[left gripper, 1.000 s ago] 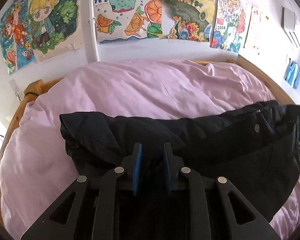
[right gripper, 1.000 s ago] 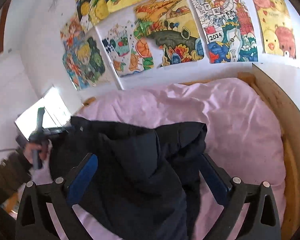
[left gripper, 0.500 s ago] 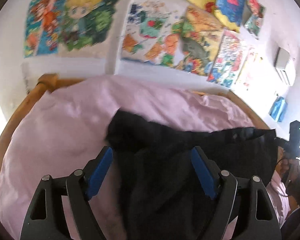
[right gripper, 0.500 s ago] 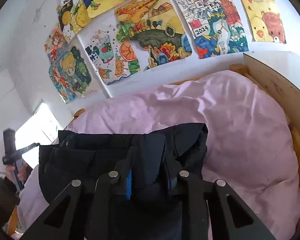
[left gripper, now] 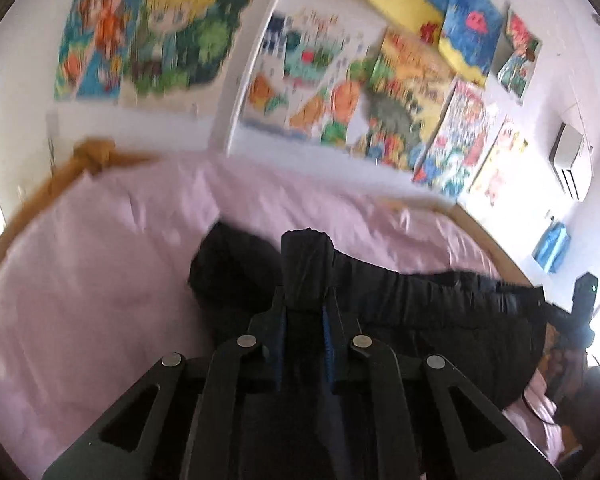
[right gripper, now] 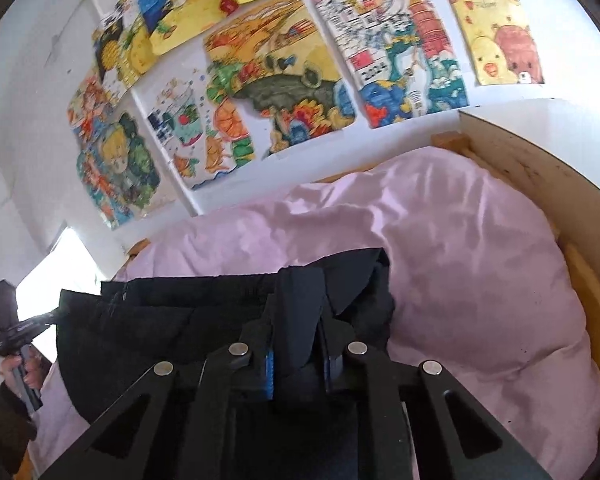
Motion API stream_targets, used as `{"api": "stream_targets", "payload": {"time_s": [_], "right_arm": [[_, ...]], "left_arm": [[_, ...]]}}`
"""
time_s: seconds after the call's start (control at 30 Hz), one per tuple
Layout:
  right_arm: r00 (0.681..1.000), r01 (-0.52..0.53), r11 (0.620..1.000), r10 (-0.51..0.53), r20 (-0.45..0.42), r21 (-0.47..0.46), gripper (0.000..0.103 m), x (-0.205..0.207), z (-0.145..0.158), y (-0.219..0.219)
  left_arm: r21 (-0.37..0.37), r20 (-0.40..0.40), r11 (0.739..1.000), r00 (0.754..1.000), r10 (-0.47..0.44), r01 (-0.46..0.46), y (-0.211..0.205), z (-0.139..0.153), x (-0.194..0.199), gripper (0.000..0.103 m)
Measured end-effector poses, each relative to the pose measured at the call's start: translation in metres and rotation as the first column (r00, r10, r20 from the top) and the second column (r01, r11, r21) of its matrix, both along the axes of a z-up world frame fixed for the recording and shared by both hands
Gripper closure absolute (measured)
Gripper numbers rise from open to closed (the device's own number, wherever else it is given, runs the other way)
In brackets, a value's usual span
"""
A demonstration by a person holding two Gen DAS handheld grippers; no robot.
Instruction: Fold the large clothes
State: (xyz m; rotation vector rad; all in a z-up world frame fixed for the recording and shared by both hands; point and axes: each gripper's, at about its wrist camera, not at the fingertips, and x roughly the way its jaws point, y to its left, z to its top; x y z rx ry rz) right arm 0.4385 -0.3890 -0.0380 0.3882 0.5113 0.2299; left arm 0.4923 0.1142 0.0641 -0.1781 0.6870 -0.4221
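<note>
A large black padded jacket lies across a pink duvet on the bed. My left gripper is shut on a fold of the jacket's edge, which sticks up between the fingers. My right gripper is shut on another fold of the jacket, near its right end. The jacket stretches between both grippers. The other hand's gripper shows at the edge of each view, at the right in the left wrist view and at the left in the right wrist view.
A wooden bed frame rims the duvet on the right and far side. Colourful posters cover the white wall behind. An air conditioner hangs at upper right. A bright window is at left.
My left gripper opened, then shut again on a fold of the jacket. My right gripper shut on the jacket half a second ago and keeps hold. Both views tilted upward.
</note>
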Motion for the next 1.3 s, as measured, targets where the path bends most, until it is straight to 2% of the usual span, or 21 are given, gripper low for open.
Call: {"api": "stream_targets", "payload": {"time_s": [0.07, 0.17, 0.3, 0.4, 0.47, 0.5, 0.53, 0.57, 0.63, 0.7, 0.77, 0.8, 0.83, 0.87, 0.9, 0.93, 1.0, 1.03, 1.17, 1.23, 1.3], "right_arm": [[1.000, 0.024, 1.000, -0.024, -0.002, 0.004, 0.088, 0.003, 0.000, -0.001], [0.998, 0.052, 0.999, -0.052, -0.027, -0.006, 0.088, 0.012, -0.004, 0.000], [0.996, 0.055, 0.993, -0.062, -0.064, -0.104, 0.088, 0.028, -0.019, 0.013], [0.994, 0.055, 0.990, -0.066, -0.082, -0.134, 0.088, 0.038, -0.034, 0.016], [0.994, 0.056, 0.990, -0.067, -0.082, -0.132, 0.086, 0.039, -0.038, 0.015], [0.994, 0.064, 0.989, -0.075, -0.077, -0.136, 0.083, 0.037, -0.037, 0.014], [0.994, 0.076, 0.987, -0.086, -0.068, -0.145, 0.074, 0.034, -0.034, 0.014], [0.993, 0.088, 0.984, -0.099, -0.059, -0.156, 0.069, 0.031, -0.031, 0.014], [0.990, 0.128, 0.972, -0.136, -0.030, -0.196, 0.041, 0.023, -0.021, 0.018], [0.986, 0.166, 0.952, -0.162, 0.037, -0.258, 0.027, 0.009, -0.006, 0.028], [0.974, 0.217, 0.915, -0.180, 0.135, -0.342, 0.021, -0.007, 0.008, 0.044], [0.965, 0.243, 0.886, -0.177, 0.196, -0.395, 0.017, -0.017, 0.014, 0.057], [0.951, 0.269, 0.841, -0.157, 0.265, -0.468, 0.013, -0.028, 0.018, 0.074], [0.942, 0.289, 0.803, -0.141, 0.305, -0.521, 0.013, -0.035, 0.021, 0.085], [0.926, 0.319, 0.745, -0.112, 0.361, -0.586, 0.013, -0.045, 0.021, 0.103], [0.915, 0.312, 0.715, -0.047, 0.402, -0.626, 0.013, -0.055, 0.020, 0.121], [0.924, 0.221, 0.720, 0.060, 0.377, -0.658, 0.013, -0.059, 0.015, 0.144], [0.929, 0.190, 0.722, 0.087, 0.359, -0.666, 0.013, -0.057, 0.013, 0.152], [0.962, 0.138, 0.751, 0.054, 0.269, -0.646, 0.013, -0.019, -0.006, 0.165], [0.974, 0.148, 0.773, -0.004, 0.228, -0.617, 0.013, 0.005, -0.013, 0.157], [0.980, 0.145, 0.796, -0.036, 0.194, -0.588, 0.013, 0.023, -0.017, 0.149]], "left_arm": [[0.036, 0.012, 0.999, 1.000, 0.025, -0.025, -0.009, 0.002, 0.004, 0.091], [0.085, -0.084, 0.995, 0.994, 0.067, -0.060, -0.015, -0.020, 0.023, 0.091], [0.089, -0.202, 0.993, 0.974, 0.101, -0.084, -0.011, -0.065, 0.044, 0.091], [0.083, -0.203, 0.994, 0.975, 0.091, -0.075, -0.007, -0.083, 0.047, 0.090], [0.073, -0.197, 0.995, 0.976, 0.088, -0.074, -0.006, -0.082, 0.044, 0.086], [0.062, -0.190, 0.994, 0.977, 0.096, -0.086, -0.003, -0.078, 0.042, 0.085], [0.062, -0.181, 0.993, 0.977, 0.115, -0.105, -0.002, -0.073, 0.039, 0.075], [0.088, -0.173, 0.985, 0.971, 0.164, -0.150, 0.001, -0.067, 0.033, 0.058], [0.129, -0.118, 0.966, 0.963, 0.241, -0.226, 0.001, -0.054, 0.019, 0.042], [0.157, -0.060, 0.949, 0.957, 0.285, -0.273, -0.003, -0.043, 0.003, 0.039], [0.177, 0.014, 0.933, 0.948, 0.317, -0.315, -0.010, -0.033, -0.017, 0.038], [0.186, 0.066, 0.924, 0.942, 0.329, -0.335, -0.015, -0.028, -0.029, 0.037], [0.195, 0.112, 0.917, 0.936, 0.333, -0.349, -0.021, -0.025, -0.039, 0.032], [0.211, 0.180, 0.904, 0.924, 0.337, -0.371, -0.030, -0.022, -0.054, 0.029], [0.211, 0.227, 0.902, 0.916, 0.330, -0.378, -0.037, -0.020, -0.064, 0.029], [0.204, 0.269, 0.911, 0.915, 0.301, -0.360, -0.046, -0.020, -0.074, 0.028], [0.222, 0.303, 0.947, 0.939, 0.161, -0.234, -0.074, -0.027, -0.086, 0.027], [0.256, 0.303, 0.949, 0.947, 0.104, -0.186, -0.089, -0.032, -0.086, 0.027], [0.406, 0.278, 0.910, 0.960, -0.039, -0.080, -0.140, -0.061, -0.058, 0.027], [0.473, 0.256, 0.877, 0.966, -0.048, -0.081, -0.153, -0.077, -0.033, 0.027], [0.451, 0.203, 0.889, 0.979, -0.020, -0.076, -0.150, -0.087, -0.007, 0.023]]}}
